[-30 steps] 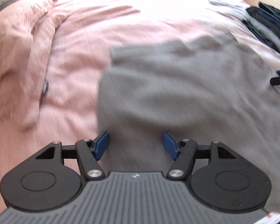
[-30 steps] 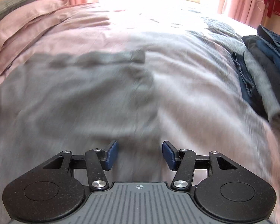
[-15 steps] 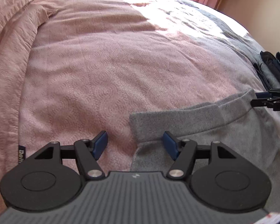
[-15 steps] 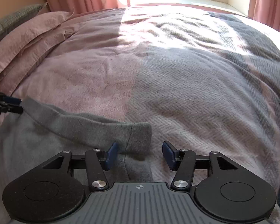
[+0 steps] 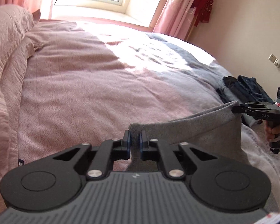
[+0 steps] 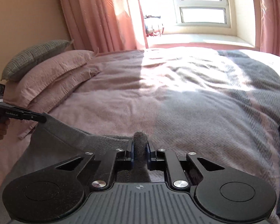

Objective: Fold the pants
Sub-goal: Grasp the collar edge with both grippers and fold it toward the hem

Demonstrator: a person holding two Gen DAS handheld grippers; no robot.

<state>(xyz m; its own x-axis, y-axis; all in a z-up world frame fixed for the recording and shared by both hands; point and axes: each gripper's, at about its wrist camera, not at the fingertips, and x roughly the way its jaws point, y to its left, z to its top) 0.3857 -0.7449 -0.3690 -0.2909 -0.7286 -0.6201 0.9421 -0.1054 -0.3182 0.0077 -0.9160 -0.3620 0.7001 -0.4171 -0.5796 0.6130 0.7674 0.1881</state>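
Your left tool (image 5: 134, 140) had just been closing and was clamped on one corner of the grey pants (image 5: 186, 130), cloth bunched between the blue pads. In the left wrist view that grip sat at about 6 o'clock, with the edge of the garment running off toward 3 o'clock, pulled into a fairly straight line.

Between the two grips the pants hung as one grey sheet. The top edge was lifted clear of the pink bedspread (image 5: 84, 85); the lower part dropped out of view beneath the tools, so you could not tell from these views whether it still touched the bed.

Your right tool (image 6: 141, 149) had also just been closing and was pinched tight on the opposite corner, a roll of grey cloth standing up between its pads. In the right wrist view it sat at 6 o'clock, your other tool at 9 o'clock.

At roughly 3 o'clock in the left wrist view, a stack of dark clothes (image 5: 246, 87) lay on the far side of the bed.

Judgement: both corners were secured and the lift begun. No crease showed in the visible part, so this looked like an early stage: carrying the held edge over, laying it down and smoothing were all left.
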